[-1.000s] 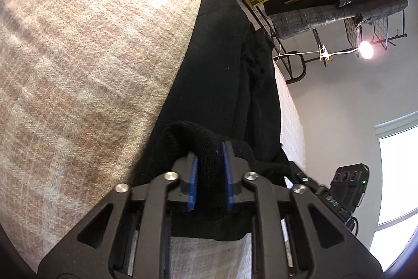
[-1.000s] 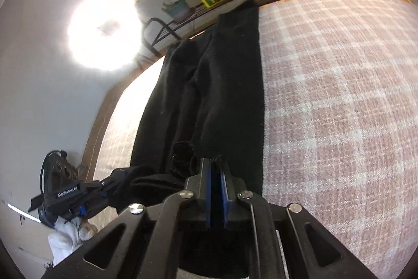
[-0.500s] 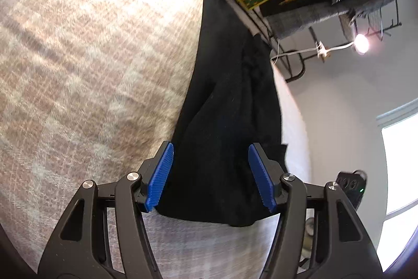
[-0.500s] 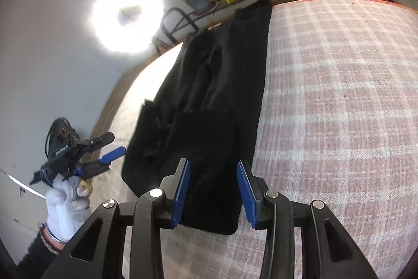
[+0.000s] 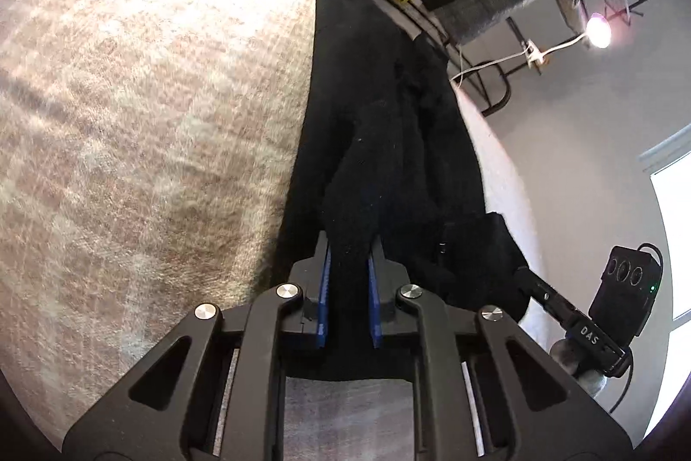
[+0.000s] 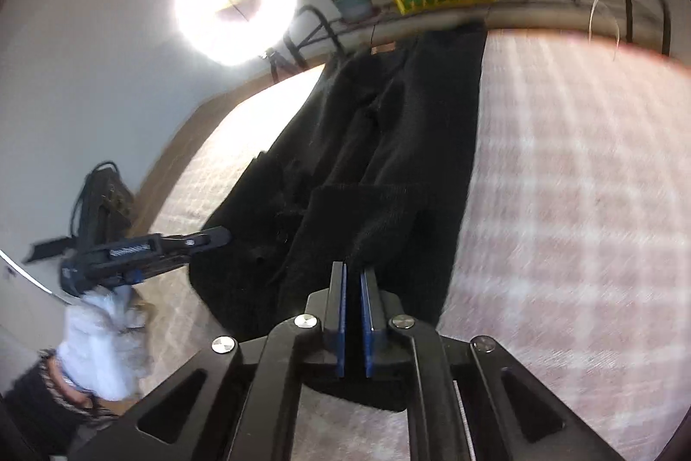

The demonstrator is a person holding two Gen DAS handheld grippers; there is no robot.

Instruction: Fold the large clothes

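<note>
Hiding pinched hem: black garment (image 5: 388, 167)

Left gripper (image 5: 349, 245) closing on cloth — right gripper (image 6: 353, 267) clamped shut on cloth, both angled down.

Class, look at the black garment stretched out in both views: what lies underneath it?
The black garment lies on a plaid cloth surface, pinkish in the right wrist view, showing on both sides of it. Whatever sits directly beneath the fabric is covered.
</note>
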